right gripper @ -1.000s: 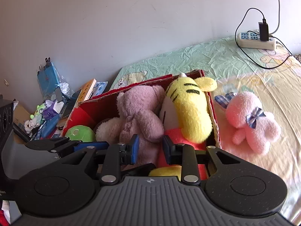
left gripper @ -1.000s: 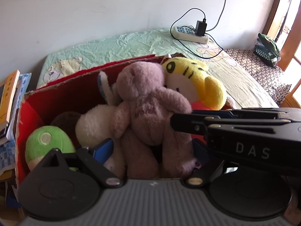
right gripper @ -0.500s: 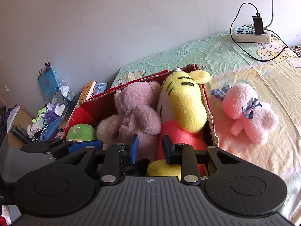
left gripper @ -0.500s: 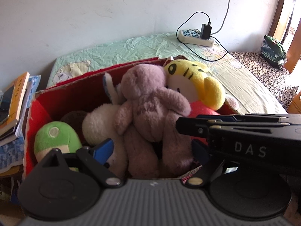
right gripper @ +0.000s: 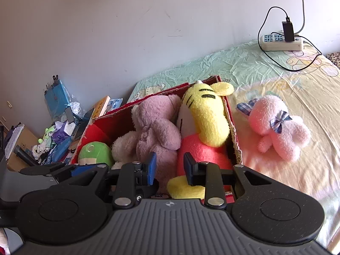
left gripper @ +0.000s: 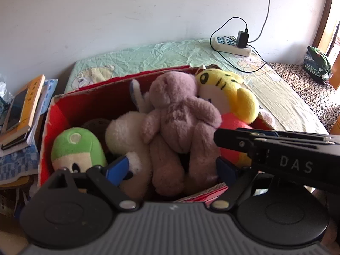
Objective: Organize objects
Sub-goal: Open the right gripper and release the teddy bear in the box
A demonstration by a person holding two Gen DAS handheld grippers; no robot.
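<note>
A red cardboard box [left gripper: 89, 104] [right gripper: 231, 123] on the bed holds a mauve bear [left gripper: 178, 114] [right gripper: 155, 125], a yellow tiger plush [left gripper: 229, 89] [right gripper: 204, 114], a cream plush [left gripper: 125, 131] and a green plush [left gripper: 74, 146] [right gripper: 95, 153]. My left gripper [left gripper: 171, 170] hovers over the box's near edge, open, its blue pads either side of the bear's legs without pressing. My right gripper [right gripper: 170, 167] sits at the near rim with its pads close together and nothing between them; it crosses the left wrist view as a black bar [left gripper: 233, 140]. A pink bunny plush [right gripper: 276, 127] lies on the sheet right of the box.
A power strip [left gripper: 231, 46] [right gripper: 280, 42] with a cable lies at the bed's far side by the wall. Stacked books [left gripper: 23, 110] and small clutter [right gripper: 57, 131] crowd the area left of the box. A dark green bag [left gripper: 318, 63] sits at the far right.
The left wrist view has swung slightly to the left, so the box sits further right and more of the books show. The toys and both grippers' jaws look unchanged.
</note>
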